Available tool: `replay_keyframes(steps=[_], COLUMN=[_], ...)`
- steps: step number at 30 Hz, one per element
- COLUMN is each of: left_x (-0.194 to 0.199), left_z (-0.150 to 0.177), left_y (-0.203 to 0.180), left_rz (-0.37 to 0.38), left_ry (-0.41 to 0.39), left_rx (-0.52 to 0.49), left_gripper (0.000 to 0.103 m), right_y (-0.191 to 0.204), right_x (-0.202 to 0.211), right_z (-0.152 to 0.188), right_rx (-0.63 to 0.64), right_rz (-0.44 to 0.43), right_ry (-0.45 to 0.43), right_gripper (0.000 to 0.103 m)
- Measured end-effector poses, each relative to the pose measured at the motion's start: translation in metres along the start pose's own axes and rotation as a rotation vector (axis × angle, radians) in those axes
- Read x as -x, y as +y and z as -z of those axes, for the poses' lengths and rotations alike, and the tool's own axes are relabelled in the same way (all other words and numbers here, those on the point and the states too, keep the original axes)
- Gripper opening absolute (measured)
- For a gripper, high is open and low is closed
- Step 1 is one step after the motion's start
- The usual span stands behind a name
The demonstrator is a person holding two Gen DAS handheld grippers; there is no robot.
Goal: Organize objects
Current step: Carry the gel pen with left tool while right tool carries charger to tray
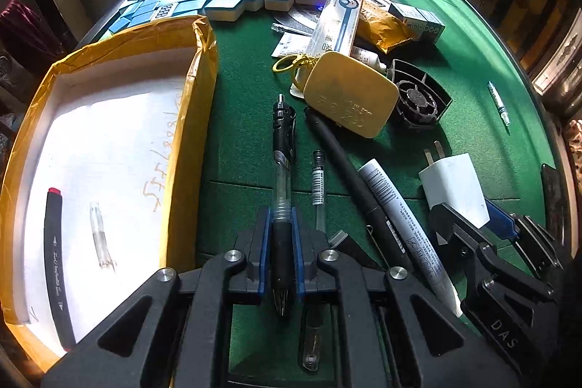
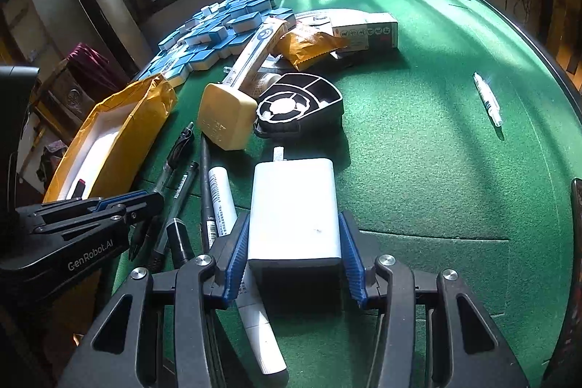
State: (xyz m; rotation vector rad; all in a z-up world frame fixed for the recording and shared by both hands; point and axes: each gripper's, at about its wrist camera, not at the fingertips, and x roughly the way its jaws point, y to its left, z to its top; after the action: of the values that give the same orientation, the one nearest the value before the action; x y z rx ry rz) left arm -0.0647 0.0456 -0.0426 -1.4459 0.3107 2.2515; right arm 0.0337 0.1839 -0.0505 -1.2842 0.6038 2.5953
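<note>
Early stage: black marker [image 1: 54, 264] and clear cap [image 1: 101, 237] already in tray [image 1: 189, 119]; left gripper [image 1: 283, 242] clamped on retractable pen [image 1: 283, 170], right gripper [image 2: 294, 242] clamped on white charger [image 2: 294, 206]; remaining pens, yellow case [image 1: 351, 99], fan [image 1: 418, 97] still on felt

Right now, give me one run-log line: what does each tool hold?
left tool: shut on black-grip clear pen | right tool: clamped on white plug charger | yellow-taped white box: beside pen
</note>
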Motion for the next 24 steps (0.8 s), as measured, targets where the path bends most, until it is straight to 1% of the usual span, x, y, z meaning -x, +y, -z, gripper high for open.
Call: replay_keyframes(steps=[3, 6, 9, 12, 17, 20, 24], left_x=[0.011, 0.014, 0.018, 0.028, 0.046, 0.062, 0.082], left_z=[0.007, 0.013, 0.015, 0.016, 0.016, 0.019, 0.029], left_y=[0.01, 0.016, 0.023, 0.032, 0.05, 0.066, 0.095], left_rz=[0.031, 0.062, 0.103, 0.162, 0.273, 0.286, 0.271], left_ry=[-0.021, -0.01, -0.009, -0.019, -0.018, -0.046, -0.088], left_rx=[0.047, 0.074, 0.099, 0.13, 0.192, 0.216, 0.264], left_gripper=[0.009, 0.009, 0.009, 0.009, 0.009, 0.009, 0.009], right_y=[-0.005, -0.002, -0.001, 0.011, 0.044, 0.066, 0.098], right_x=[0.002, 0.003, 0.006, 0.019, 0.042, 0.043, 0.031], right_z=[0.0, 0.002, 0.004, 0.004, 0.002, 0.002, 0.004], right_rx=[-0.035, -0.04, -0.077, -0.064, -0.017, 0.02, 0.06], right_rz=[-0.039, -0.039, -0.074, -0.089, -0.18, -0.247, -0.326], right_ry=[0.001, 0.004, 0.009, -0.034, -0.098, -0.098, -0.054], right_gripper=[0.042, 0.042, 0.042, 0.042, 0.042, 0.042, 0.042])
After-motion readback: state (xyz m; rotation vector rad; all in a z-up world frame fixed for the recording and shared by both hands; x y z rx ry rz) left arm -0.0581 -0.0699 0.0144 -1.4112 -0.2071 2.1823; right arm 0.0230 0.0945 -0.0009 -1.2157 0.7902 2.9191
